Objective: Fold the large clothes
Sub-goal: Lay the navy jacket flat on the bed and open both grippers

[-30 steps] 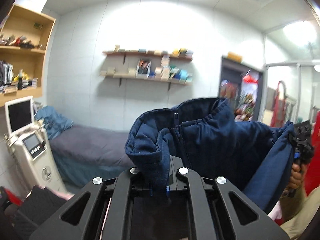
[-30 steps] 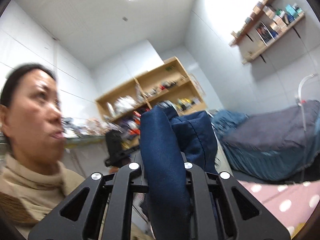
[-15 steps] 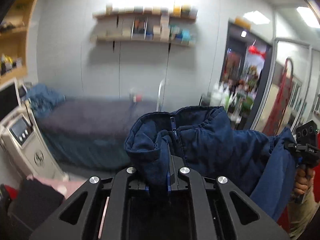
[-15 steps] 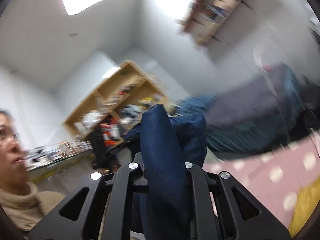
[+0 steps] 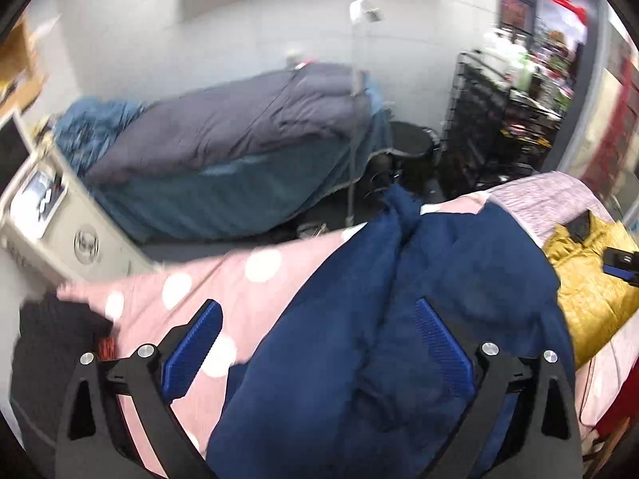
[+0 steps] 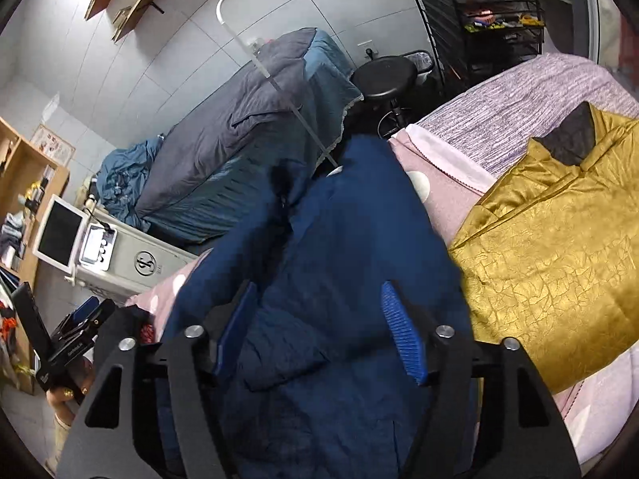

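A dark blue padded jacket (image 5: pixel 407 311) lies on a pink bedspread with white dots (image 5: pixel 223 279); it also shows in the right wrist view (image 6: pixel 331 255). My left gripper (image 5: pixel 315 343) is open, its blue pads (image 5: pixel 191 343) spread wide over the jacket's left edge. My right gripper (image 6: pixel 319 331) is open too, its blue pads (image 6: pixel 399 335) on either side of a raised fold of the jacket. Neither gripper holds the cloth. The left gripper shows at the lower left in the right wrist view (image 6: pixel 76 335).
A gold satin garment (image 6: pixel 551 247) with a dark collar lies right of the jacket. A black garment (image 5: pixel 52 343) lies at the bed's left edge. Behind stand a grey-covered bed (image 5: pixel 239 127), a white machine with a screen (image 6: pixel 100 251), a black stool (image 6: pixel 383 76) and a black rack (image 6: pixel 479 20).
Both grippers swung down from holding the jacket up in the air to the bed. Both jaws opened and let the jacket go; it now lies on the pink bedspread.
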The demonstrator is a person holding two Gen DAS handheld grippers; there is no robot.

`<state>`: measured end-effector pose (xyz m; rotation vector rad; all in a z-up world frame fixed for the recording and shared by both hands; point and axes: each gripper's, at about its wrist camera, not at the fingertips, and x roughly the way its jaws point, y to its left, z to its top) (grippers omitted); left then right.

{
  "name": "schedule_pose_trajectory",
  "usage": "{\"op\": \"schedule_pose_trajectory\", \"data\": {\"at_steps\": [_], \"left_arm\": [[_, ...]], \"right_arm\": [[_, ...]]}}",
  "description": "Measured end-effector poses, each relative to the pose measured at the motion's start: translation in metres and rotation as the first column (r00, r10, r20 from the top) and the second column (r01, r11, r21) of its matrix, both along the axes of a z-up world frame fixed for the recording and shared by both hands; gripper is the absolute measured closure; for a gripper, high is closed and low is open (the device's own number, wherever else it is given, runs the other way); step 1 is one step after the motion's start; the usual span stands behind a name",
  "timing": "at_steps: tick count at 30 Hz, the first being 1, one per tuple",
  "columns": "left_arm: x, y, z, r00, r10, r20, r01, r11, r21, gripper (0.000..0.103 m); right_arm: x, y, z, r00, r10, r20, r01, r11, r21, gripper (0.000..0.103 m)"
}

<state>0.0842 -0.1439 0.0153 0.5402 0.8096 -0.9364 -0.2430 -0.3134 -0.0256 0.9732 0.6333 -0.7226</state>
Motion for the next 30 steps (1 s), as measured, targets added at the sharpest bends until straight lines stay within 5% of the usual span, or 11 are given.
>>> {"op": "schedule_pose_trajectory", "data": {"at_steps": [6,11,16,20,23,25,30], "left_arm": [[0.045,0.060,-0.061,0.975,0.183,-0.128,-0.169,0.979,0.113,0.008],[0.024,0.116,-0.086,0.958,0.237,-0.162,-0.211,0.964,0.164,0.008],[-0.024,0.145,-0.100,0.979,0.204,0.012,-0.200,0.944,0.262,0.007],[-0.062,0.147,-0.120,0.995,0.092,0.038,-0.099,0.940,0.328,0.006],[-0.077,0.138,-0.151,0.988,0.067,0.139,-0.120,0.899,0.421,0.006],[-0.073,0.133,-0.175,0.962,0.087,0.257,-0.204,0.856,0.476,0.008],[-0.018,0.129,-0.178,0.948,0.160,0.277,-0.279,0.835,0.474,0.071]], "right_arm": [[0.042,0.036,-0.030,0.981,0.161,-0.106,-0.160,0.987,0.012,0.029],[0.091,0.083,-0.072,0.926,0.328,-0.185,-0.318,0.944,0.084,0.029],[0.118,0.109,-0.105,0.914,0.358,-0.191,-0.327,0.928,0.177,0.029],[0.130,0.122,-0.116,0.907,0.376,-0.191,-0.336,0.918,0.210,0.029],[0.132,0.128,-0.115,0.894,0.396,-0.211,-0.353,0.911,0.215,0.029],[0.129,0.129,-0.112,0.892,0.393,-0.224,-0.352,0.914,0.203,0.029],[0.109,0.125,-0.109,0.899,0.351,-0.261,-0.309,0.932,0.188,0.029]]}}
